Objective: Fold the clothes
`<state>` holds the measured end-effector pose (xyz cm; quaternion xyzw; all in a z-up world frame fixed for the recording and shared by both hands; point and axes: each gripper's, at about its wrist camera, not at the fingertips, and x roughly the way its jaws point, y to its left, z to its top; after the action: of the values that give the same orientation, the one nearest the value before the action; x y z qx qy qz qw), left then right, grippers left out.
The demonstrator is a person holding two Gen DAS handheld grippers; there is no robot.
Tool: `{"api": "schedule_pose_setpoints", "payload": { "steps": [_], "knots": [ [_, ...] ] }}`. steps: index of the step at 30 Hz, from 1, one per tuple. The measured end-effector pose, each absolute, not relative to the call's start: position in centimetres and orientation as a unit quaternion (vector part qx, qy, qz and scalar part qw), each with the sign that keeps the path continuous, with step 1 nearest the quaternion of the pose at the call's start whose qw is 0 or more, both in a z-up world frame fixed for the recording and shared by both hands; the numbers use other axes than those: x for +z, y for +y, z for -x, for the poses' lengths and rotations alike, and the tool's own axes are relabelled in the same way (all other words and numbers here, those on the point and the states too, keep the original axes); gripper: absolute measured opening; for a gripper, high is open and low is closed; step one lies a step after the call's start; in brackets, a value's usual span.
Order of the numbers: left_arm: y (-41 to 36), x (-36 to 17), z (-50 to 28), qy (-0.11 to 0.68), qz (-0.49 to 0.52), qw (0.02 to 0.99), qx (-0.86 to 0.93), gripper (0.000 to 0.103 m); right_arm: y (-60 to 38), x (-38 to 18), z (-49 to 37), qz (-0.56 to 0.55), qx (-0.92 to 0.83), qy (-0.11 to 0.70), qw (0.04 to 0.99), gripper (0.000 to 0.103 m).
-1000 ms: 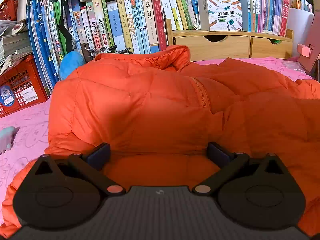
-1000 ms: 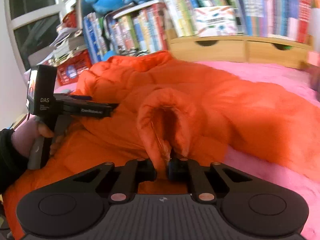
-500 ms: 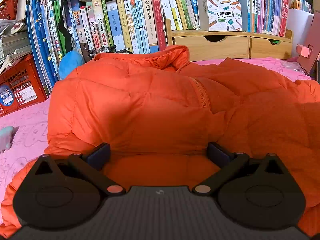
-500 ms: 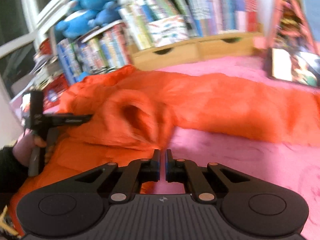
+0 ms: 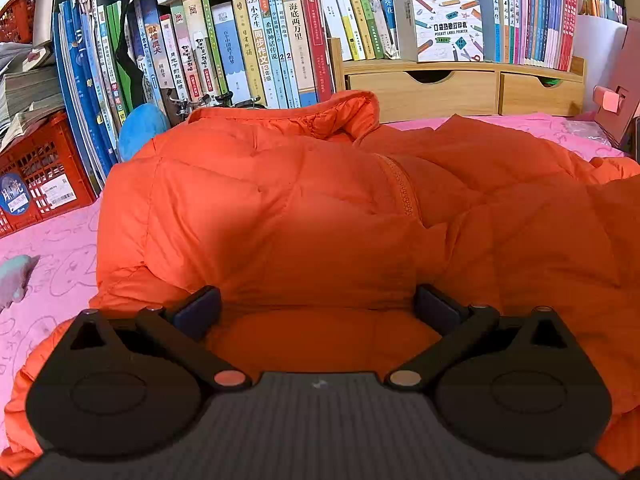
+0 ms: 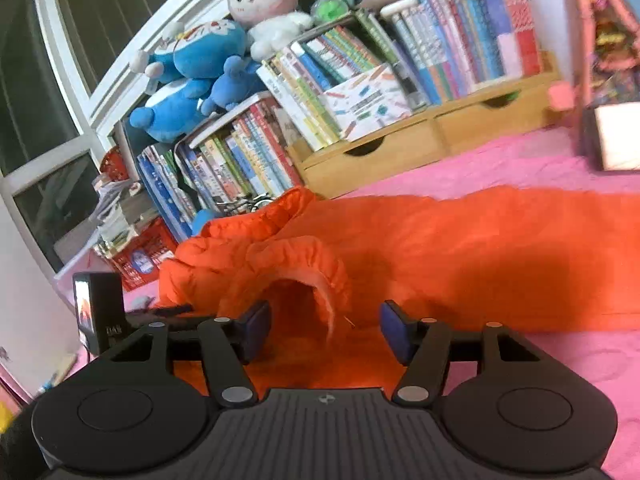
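An orange puffer jacket (image 5: 304,208) lies spread on the pink bedspread (image 5: 52,264), zipper up the middle and collar toward the books. My left gripper (image 5: 316,308) is open, its fingers resting on the jacket's near part. In the right wrist view the jacket (image 6: 460,248) stretches right, and a sleeve cuff (image 6: 312,276) arches up just ahead of my right gripper (image 6: 324,330), which is open with nothing between its pads. The left gripper's body (image 6: 100,312) shows at the left of that view.
Rows of books (image 5: 248,48) and a wooden drawer unit (image 5: 460,88) line the far edge. A red crate (image 5: 36,176) stands at the left. Plush toys (image 6: 200,76) sit on top of the books. A dark box (image 6: 612,136) stands at the right on the bedspread.
My right gripper let go of the sleeve cuff, opened wide and tilted upward. The cuff now lies on the jacket. My left gripper has stayed in place, open.
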<state>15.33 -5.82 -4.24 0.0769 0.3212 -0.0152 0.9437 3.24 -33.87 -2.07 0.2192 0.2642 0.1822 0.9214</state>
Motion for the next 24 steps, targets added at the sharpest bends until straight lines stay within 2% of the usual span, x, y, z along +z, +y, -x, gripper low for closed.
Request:
{"api": "schedule_pose_setpoints", "payload": {
  "steps": [3,6,10,13,16,20,24],
  "knots": [
    [-5.8,-4.2,-15.3,0.321,-0.077,0.944,-0.015,0.103,-33.2,-1.7,-3.7,-0.240,0.196,0.255,0.916,0.061],
    [-5.8,-4.3,-15.3,0.321,-0.077,0.944,-0.015,0.103,-33.4,-1.0,-3.4,-0.224,0.136,0.229,0.937,0.060],
    [-5.8,-4.3,-15.3,0.321,-0.077,0.944,-0.015,0.103,-31.4,-0.9,-2.7,0.003,-0.008,0.202,0.979,0.061],
    [-5.8,-4.3,-15.3,0.321,-0.078,0.944,-0.015,0.103,-29.7,-1.8,-2.6,0.095,0.013,0.211,0.973,0.061],
    [-5.8,-4.3,-15.3,0.321,-0.078,0.944,-0.015,0.103,-27.6,-2.5,-2.7,0.125,0.079,0.216,0.965,0.061],
    [-5.8,-4.3,-15.3,0.321,-0.078,0.944,-0.016,0.103,-26.3,-2.5,-3.7,0.094,0.095,0.197,0.971,0.065],
    [-5.8,-4.4,-15.4,0.322,-0.077,0.944,-0.017,0.103,-28.8,-2.6,-5.5,0.051,-0.057,0.177,0.981,0.065]
  ]
}}
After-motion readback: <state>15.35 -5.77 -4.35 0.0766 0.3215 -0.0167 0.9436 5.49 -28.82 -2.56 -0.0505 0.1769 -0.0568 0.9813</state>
